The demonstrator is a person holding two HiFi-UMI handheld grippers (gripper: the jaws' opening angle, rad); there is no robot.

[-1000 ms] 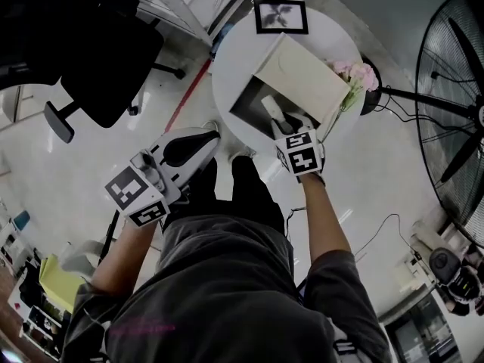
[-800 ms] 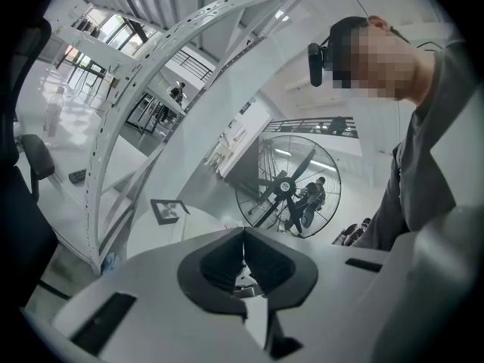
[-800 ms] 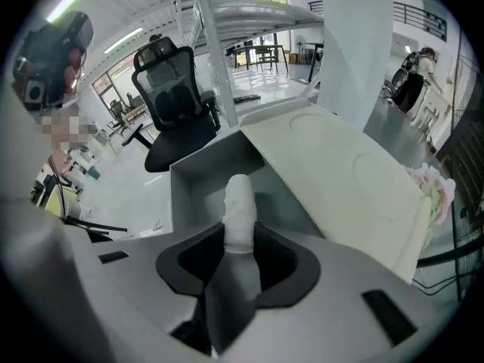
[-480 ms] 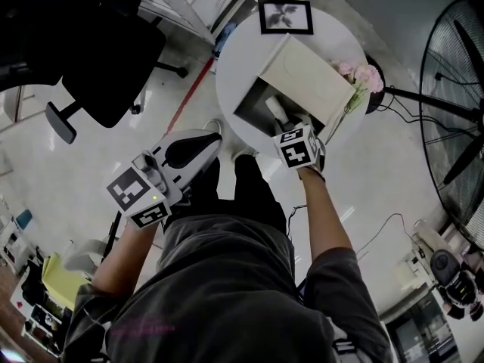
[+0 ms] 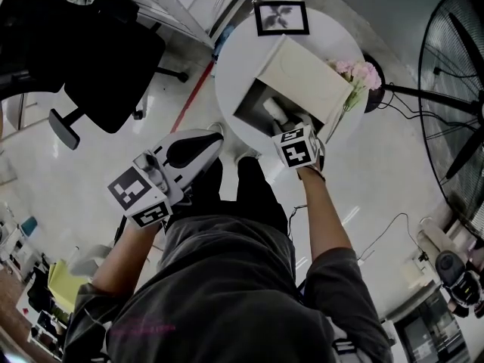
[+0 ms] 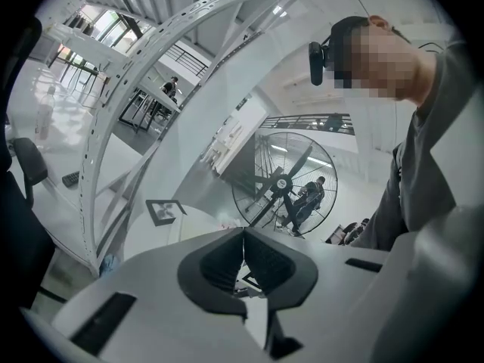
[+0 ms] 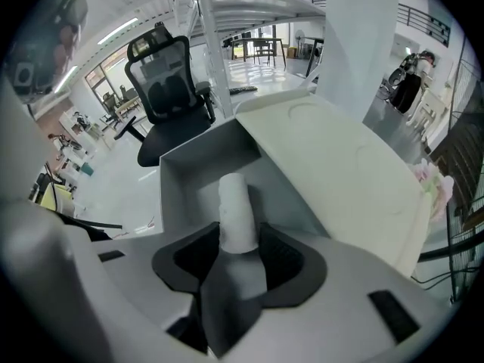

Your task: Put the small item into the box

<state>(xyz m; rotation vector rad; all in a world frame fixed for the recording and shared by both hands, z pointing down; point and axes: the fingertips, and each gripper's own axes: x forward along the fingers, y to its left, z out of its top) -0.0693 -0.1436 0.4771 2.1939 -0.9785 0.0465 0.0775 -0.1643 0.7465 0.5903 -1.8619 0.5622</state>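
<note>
The small item (image 7: 237,210), a white roll, stands inside the box (image 5: 249,113), close to its near wall, between the jaws of the right gripper (image 7: 240,262). Those jaws have just been opening and are now spread wide. The roll is between the pads, but it looks released rather than pinched. The left gripper (image 6: 243,237) hangs well outside the box, with its jaws pressed together on nothing.

The main risk is in the pull-out. The roll sits very near one pad, so if the gripper lifts at a slant, that pad could rub the roll. It might then tip over or get dragged up over the box wall.

A second risk is the box itself. It looks light, it lies near the edge of the round worktop (image 5: 231,66), and nothing steadies it. A jaw catching the near wall on the way out could push it or tilt it off.

The lid (image 5: 306,78) stands open on the far side of the box. A knock against it could swing it onto the gripper, or push the box into the flowers (image 5: 357,74) beside it.
</note>
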